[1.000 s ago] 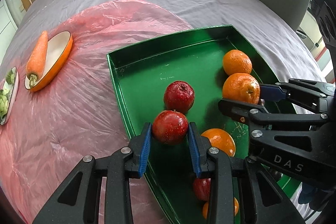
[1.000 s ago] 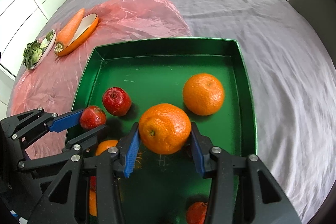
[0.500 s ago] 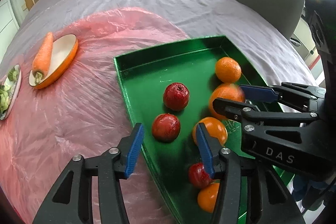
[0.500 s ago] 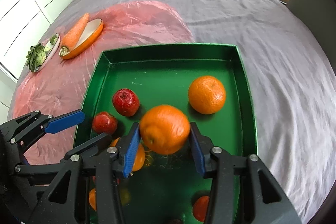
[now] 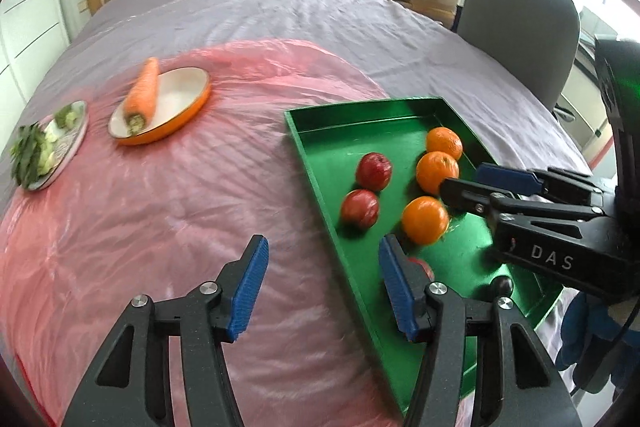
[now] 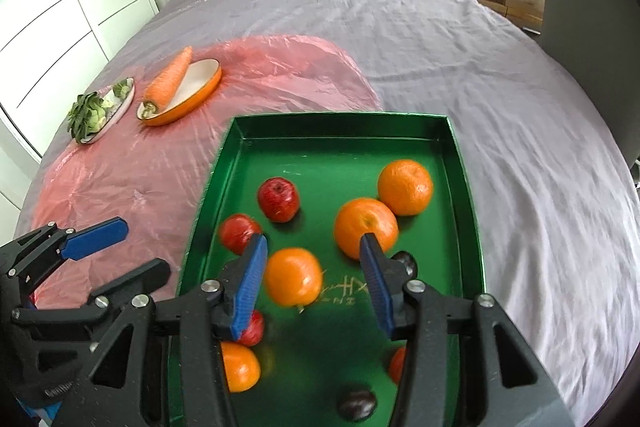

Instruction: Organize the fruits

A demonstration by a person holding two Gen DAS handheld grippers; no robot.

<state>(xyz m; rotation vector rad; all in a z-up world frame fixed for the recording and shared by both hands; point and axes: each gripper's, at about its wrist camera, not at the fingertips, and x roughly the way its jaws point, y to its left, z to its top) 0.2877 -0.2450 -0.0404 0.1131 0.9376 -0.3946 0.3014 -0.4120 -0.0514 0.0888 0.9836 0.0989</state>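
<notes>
Now, progress: 3 oranges (image 6: 366,227) and 2 red apples (image 6: 279,199) sit loose in my green tray (image 6: 340,121); more fruit lies near the frame bottom, sorting unfinished.
Left gripper (image 5: 322,287): spread, empty, jaws just opened, lower centre above the pink sheet (image 5: 160,207).
Right gripper (image 6: 312,279): spread, jaws just opening, 1 orange (image 6: 293,277) between them, unpinched.
Surface: a bed (image 6: 360,7), not a desk.
Room: carrot dish (image 5: 160,107) upper left, chair (image 5: 516,23) upper right.

4 oranges (image 6: 405,186), 3 red apples (image 6: 279,199), 2 dark plums (image 6: 357,404), 1 carrot (image 6: 168,79), 2 plates (image 6: 200,89), 1 green tray (image 6: 340,121)
</notes>
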